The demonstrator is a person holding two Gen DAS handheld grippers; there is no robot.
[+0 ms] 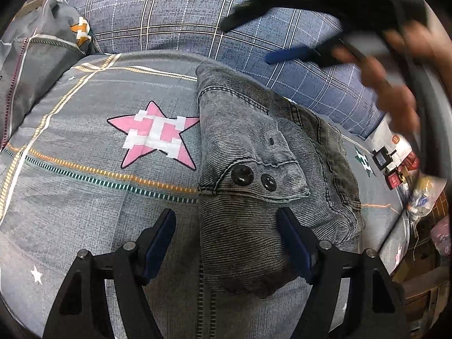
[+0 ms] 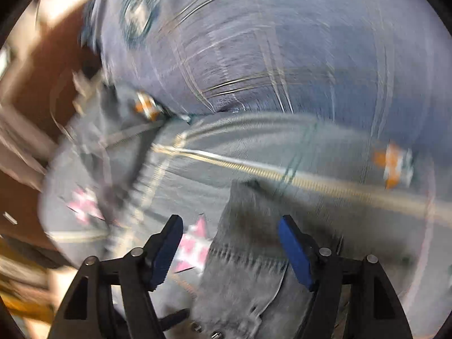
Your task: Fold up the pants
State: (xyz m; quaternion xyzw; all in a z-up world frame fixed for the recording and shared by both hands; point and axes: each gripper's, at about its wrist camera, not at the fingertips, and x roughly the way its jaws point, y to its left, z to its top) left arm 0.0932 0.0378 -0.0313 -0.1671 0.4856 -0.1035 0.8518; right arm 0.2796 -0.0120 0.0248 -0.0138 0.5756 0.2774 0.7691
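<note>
Grey denim pants (image 1: 248, 175) lie folded in a compact bundle on the bedsheet, two dark buttons on top. My left gripper (image 1: 226, 217) is open and empty, its jaws straddling the near end of the bundle just above it. My right gripper (image 1: 248, 28) shows blurred at the upper right of the left wrist view, held by a hand, open and above the pants. In the right wrist view, which is heavily motion-blurred, the right gripper (image 2: 230, 226) is open and empty above the pants (image 2: 248, 268).
A grey bedsheet (image 1: 84, 192) with a pink star (image 1: 155, 135) covers the bed. A blue plaid quilt (image 1: 175, 14) lies behind the pants. Small boxes and packets (image 1: 395, 166) sit at the right edge of the bed.
</note>
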